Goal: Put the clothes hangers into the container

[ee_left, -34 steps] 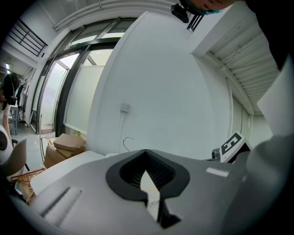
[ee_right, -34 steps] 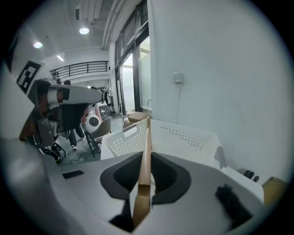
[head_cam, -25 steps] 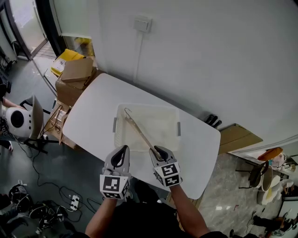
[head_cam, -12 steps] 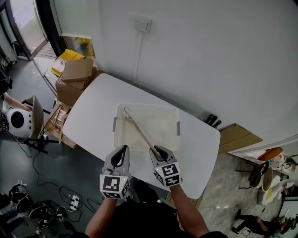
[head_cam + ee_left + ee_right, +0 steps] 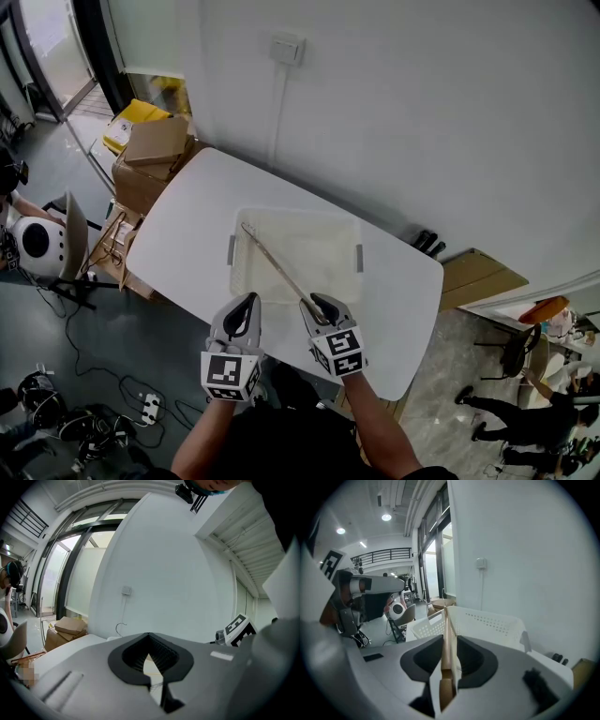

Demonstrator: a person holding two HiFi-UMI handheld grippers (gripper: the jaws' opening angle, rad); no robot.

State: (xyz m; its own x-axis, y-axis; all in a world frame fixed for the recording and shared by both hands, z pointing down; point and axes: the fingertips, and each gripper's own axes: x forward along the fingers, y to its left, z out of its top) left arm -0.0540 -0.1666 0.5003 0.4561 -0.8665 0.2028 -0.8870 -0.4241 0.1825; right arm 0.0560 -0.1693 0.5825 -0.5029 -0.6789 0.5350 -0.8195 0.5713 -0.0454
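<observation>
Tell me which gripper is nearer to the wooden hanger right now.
Right. The right gripper has the wooden hanger end between its jaws, which have just been opening. The left gripper sits apart from it, further left in the head view, holding nothing.

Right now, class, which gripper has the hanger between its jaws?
The right gripper: its jaws, just opening, flank the wooden hanger; the left gripper is shut, empty.

Pale wooden hanger (image 5: 281,270), smooth and matt; thin metal hook (image 5: 247,228). Translucent white plastic container (image 5: 300,217), perforated walls, slight sheen. White table top (image 5: 187,234), smooth, matt.
</observation>
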